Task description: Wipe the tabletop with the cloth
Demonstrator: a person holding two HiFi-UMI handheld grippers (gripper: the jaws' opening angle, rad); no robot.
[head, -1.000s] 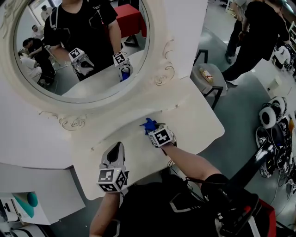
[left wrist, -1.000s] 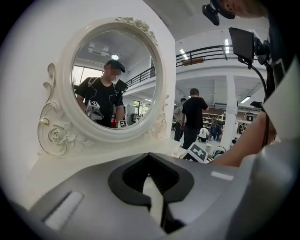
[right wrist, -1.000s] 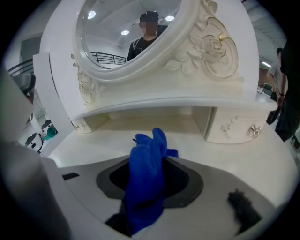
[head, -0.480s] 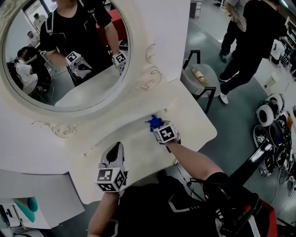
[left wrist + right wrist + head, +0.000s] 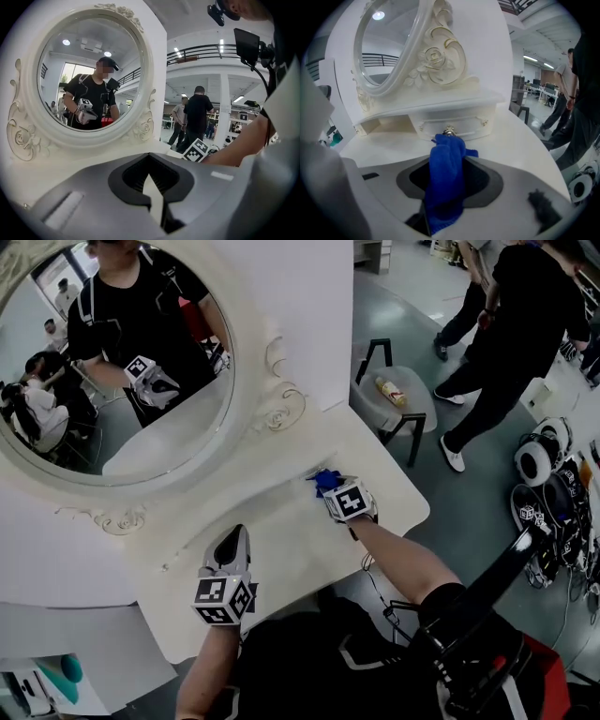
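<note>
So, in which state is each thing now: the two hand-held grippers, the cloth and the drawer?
cloth: bunched, clamped, its end sticking out past the jaws.
right hand-held gripper: shut on the cloth.
left hand-held gripper: shut, nothing between its jaws.
drawer: closed.

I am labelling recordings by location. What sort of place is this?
Probably a big workshop hall, not a home: white carved dressing table on bare grey floor, black balcony railing overhead, cabled gear nearby.
</note>
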